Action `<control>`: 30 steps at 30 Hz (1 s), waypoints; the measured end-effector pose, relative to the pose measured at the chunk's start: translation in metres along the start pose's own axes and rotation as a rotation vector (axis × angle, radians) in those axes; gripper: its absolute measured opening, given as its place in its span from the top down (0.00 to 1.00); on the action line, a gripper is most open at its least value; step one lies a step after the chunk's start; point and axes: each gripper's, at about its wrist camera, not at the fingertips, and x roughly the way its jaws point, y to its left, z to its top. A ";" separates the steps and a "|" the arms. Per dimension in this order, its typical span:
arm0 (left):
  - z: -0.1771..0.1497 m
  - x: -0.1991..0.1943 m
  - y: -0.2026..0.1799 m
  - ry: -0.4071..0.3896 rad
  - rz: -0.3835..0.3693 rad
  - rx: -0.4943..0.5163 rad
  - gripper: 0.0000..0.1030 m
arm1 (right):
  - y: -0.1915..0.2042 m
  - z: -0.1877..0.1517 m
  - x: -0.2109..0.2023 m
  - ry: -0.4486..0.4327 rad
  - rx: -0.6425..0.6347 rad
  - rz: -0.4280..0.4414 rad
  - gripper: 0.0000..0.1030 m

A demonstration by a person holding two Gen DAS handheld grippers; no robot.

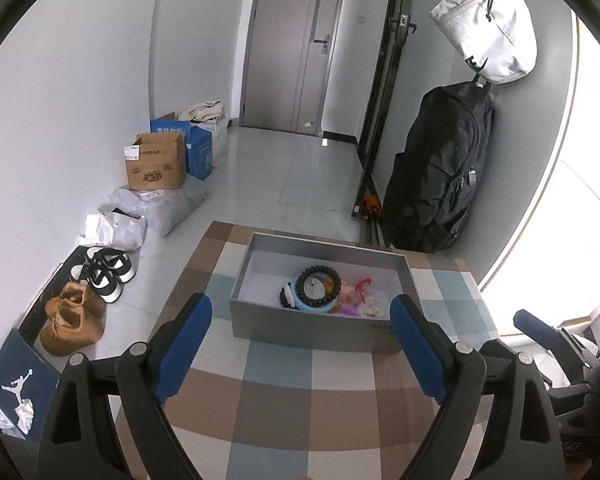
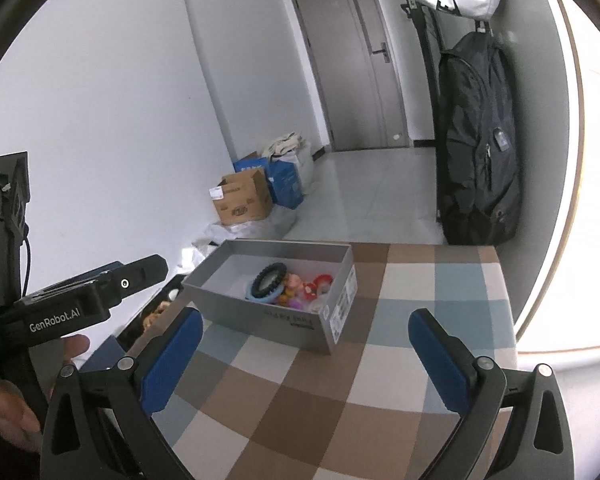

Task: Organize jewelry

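Note:
A grey open box (image 1: pixel 312 326) stands on the checkered tablecloth (image 1: pixel 276 392). Inside lie a dark bead bracelet (image 1: pixel 315 286), a light blue ring under it, and red, pink and yellow trinkets (image 1: pixel 358 298). My left gripper (image 1: pixel 300 308) is open and empty, just in front of the box's near wall. In the right wrist view the same box (image 2: pixel 260 322) sits ahead and to the left, with the bracelet (image 2: pixel 269 278) and trinkets (image 2: pixel 308 290) inside. My right gripper (image 2: pixel 306 324) is open and empty, short of the box. The left gripper's body (image 2: pixel 92 300) shows at the left.
A black backpack (image 1: pixel 440 168) and white bag (image 1: pixel 490 24) hang on the right wall beyond the table. Cardboard boxes (image 1: pixel 156 160), plastic bags and shoes (image 1: pixel 76 316) line the floor at left. A grey door (image 1: pixel 292 44) stands at the far end. The table's right edge (image 2: pixel 504 300) nears a bright window.

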 end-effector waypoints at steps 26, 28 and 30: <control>-0.005 -0.003 -0.002 0.002 0.019 -0.007 0.15 | -0.002 -0.005 -0.007 -0.016 -0.009 -0.016 0.00; -0.005 -0.003 -0.002 0.000 0.020 -0.007 0.15 | -0.002 -0.005 -0.007 -0.014 -0.011 -0.018 0.00; -0.004 -0.003 -0.002 0.000 0.017 -0.009 0.15 | -0.002 -0.005 -0.007 -0.015 -0.010 -0.016 0.00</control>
